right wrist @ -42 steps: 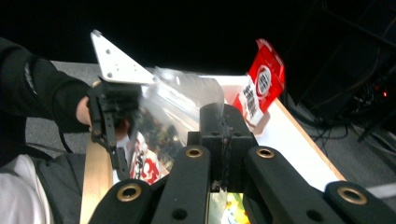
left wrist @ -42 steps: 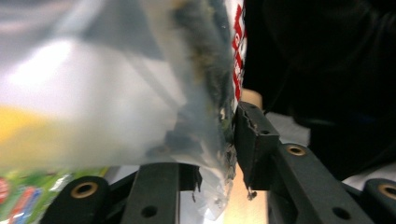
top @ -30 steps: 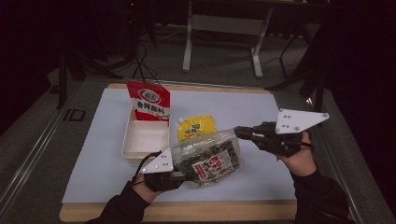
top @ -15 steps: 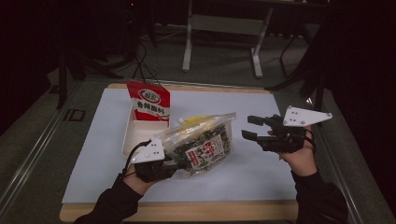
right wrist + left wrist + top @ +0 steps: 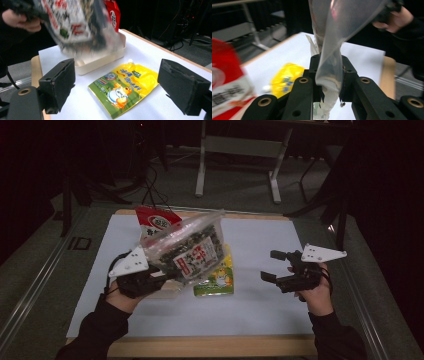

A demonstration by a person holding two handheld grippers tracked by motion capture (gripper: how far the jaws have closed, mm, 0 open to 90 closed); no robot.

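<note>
White paper covers the wooden bench (image 5: 260, 347) seen from high up. Over its left part, the left claw (image 5: 159, 276) holds a clear seaweed bag (image 5: 192, 251) up in the air. The right claw (image 5: 272, 266) hangs spread wide and empty. A yellow-green pouch (image 5: 217, 279) lies flat between them.

From the left claw's camera, both jaws pinch the bag's clear edge (image 5: 329, 72).

From the right claw's camera, its jaws stand far apart over the pouch (image 5: 123, 87), near a white tray (image 5: 100, 61).

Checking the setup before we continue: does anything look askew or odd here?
The clear snack bag hangs tilted in the air, pinched by one edge in the left gripper, above the white tray. Nothing looks spilled or damaged.
</note>
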